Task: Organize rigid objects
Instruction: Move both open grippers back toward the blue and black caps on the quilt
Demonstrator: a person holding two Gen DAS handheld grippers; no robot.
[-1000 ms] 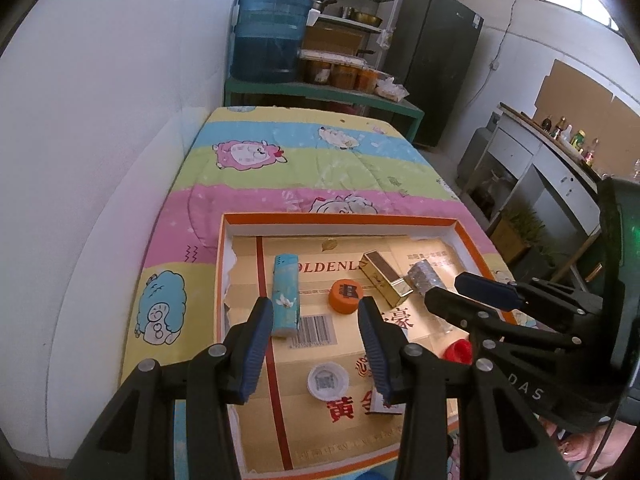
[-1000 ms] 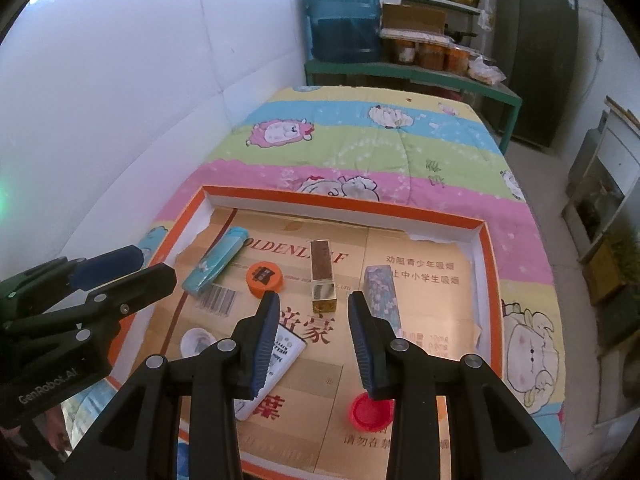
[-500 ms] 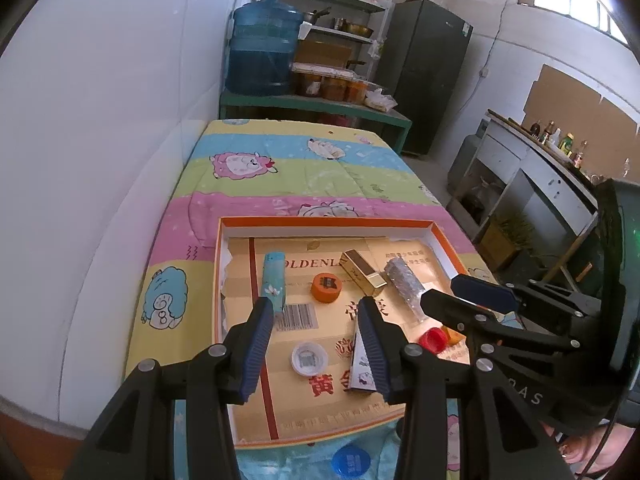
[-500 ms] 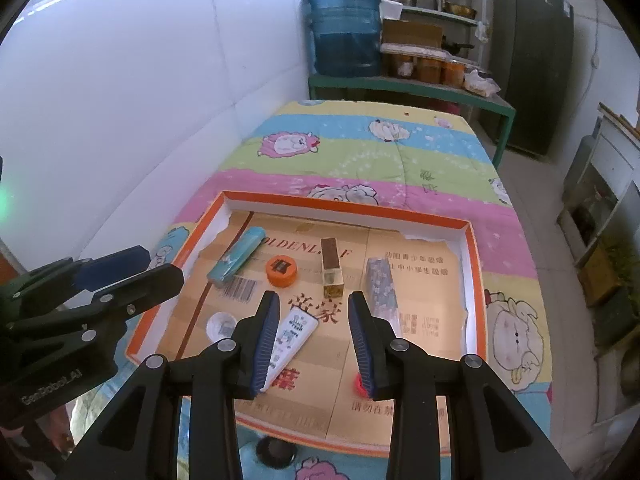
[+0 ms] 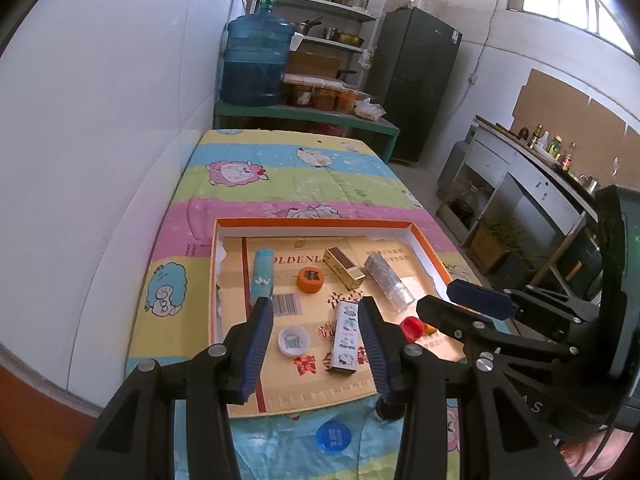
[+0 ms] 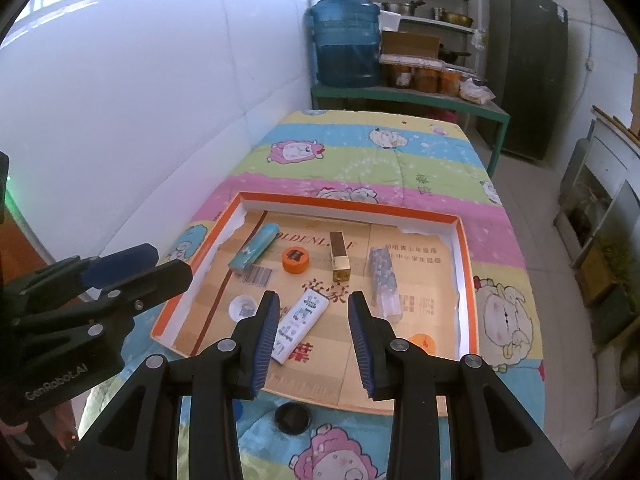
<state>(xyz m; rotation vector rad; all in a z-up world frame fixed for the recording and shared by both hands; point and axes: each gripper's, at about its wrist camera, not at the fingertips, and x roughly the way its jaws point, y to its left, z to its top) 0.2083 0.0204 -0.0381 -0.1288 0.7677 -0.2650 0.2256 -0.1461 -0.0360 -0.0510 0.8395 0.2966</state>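
both grippers hang above the near edge of the tray (image 5: 320, 223), nothing in either one. left gripper (image 5: 316, 338) has its jaws apart and empty; right gripper (image 6: 314, 330) likewise, gap a bit narrower, no contact w/ anything.

landmark = the white box (image 5: 346, 336). it lies in the tray's near half, flat on the printed cardboard liner, a long slim carton w/ blue-black print. in the left view it sits right below the left jaws, long axis running away from the tool. in the right view (image 6: 300, 318) it's just beside the left pad, tilted diagonal. so the left hand looks nearer and better lined up, my guess for a next pick, w/ the jaws closing across the short side.

around the box:
- white cap (image 5: 294, 339) just left of it, round, flat
- red cap (image 5: 412, 327) just right
- orange cap (image 5: 310, 279) beyond it
- gold box (image 5: 344, 268) beyond, shiny, hard-edged, angled
- glitter box (image 5: 388, 282) beyond-right, sparkly wrap, angled
- teal box (image 5: 262, 276) beyond-left, pale flower print, lying lengthwise
- blue cap (image 5: 333, 437) and black cap (image 6: 293, 417) nearer than it, outside the tray on the soft cartoon quilt (image 5: 280, 172).

all rigid, smooth; the caps are low, so less to pinch.
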